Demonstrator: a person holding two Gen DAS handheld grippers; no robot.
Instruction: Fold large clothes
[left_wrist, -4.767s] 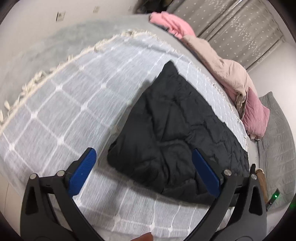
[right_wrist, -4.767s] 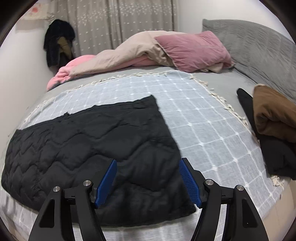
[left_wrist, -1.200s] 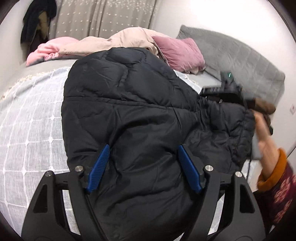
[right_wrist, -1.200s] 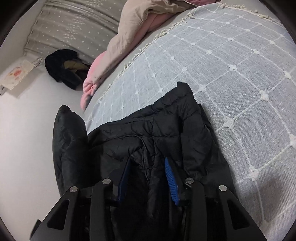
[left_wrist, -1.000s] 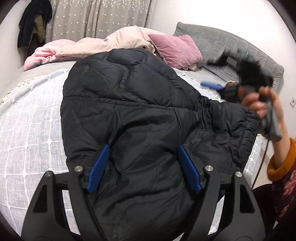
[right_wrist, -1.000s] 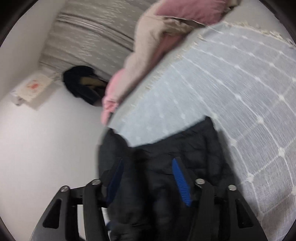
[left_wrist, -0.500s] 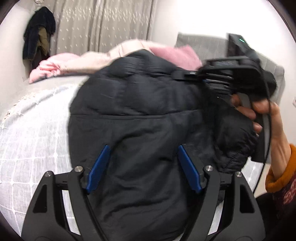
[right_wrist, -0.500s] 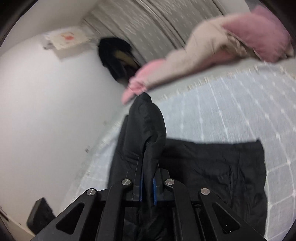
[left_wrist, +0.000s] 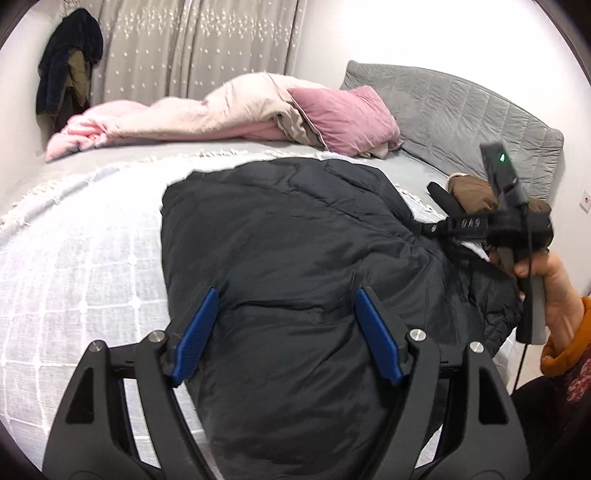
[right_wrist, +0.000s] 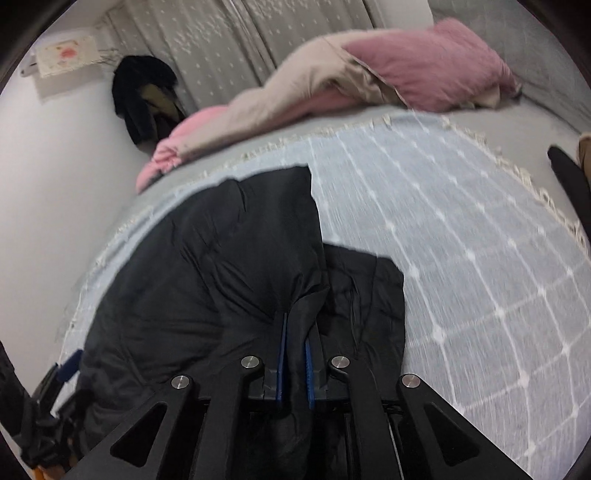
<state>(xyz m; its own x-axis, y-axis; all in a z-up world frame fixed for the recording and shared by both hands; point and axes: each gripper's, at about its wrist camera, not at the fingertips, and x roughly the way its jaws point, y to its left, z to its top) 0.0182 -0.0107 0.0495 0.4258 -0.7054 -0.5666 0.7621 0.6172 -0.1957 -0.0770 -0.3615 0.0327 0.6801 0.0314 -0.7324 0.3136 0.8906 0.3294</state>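
**Black jacket on bed, one fold pinched by right tongs**

A black quilted jacket (left_wrist: 295, 266) is found spread on a pale checked throw (left_wrist: 74, 266) that covers the bed. In the right wrist view a fold of the jacket's fabric (right_wrist: 255, 266) is seen clamped between the blue pads of the right gripper (right_wrist: 294, 363), whose jaws are pressed nearly together on the cloth. The left gripper (left_wrist: 286, 334) is held above the jacket's near part with its jaws spread wide; nothing is gripped between its pads (left_wrist: 195, 334). In the left wrist view the right gripper (left_wrist: 436, 229) is observed at the jacket's right edge, held by a hand (left_wrist: 554, 291) in an orange cuff.

Beyond the throw, a pink and beige duvet (left_wrist: 192, 118) and a pink pillow (left_wrist: 343, 118) are piled by the grey headboard (left_wrist: 461, 110). A brown folded garment (left_wrist: 472, 192) lies near the headboard. Dark clothes (left_wrist: 66, 66) are hung on the wall beside a dotted curtain (left_wrist: 199, 44).
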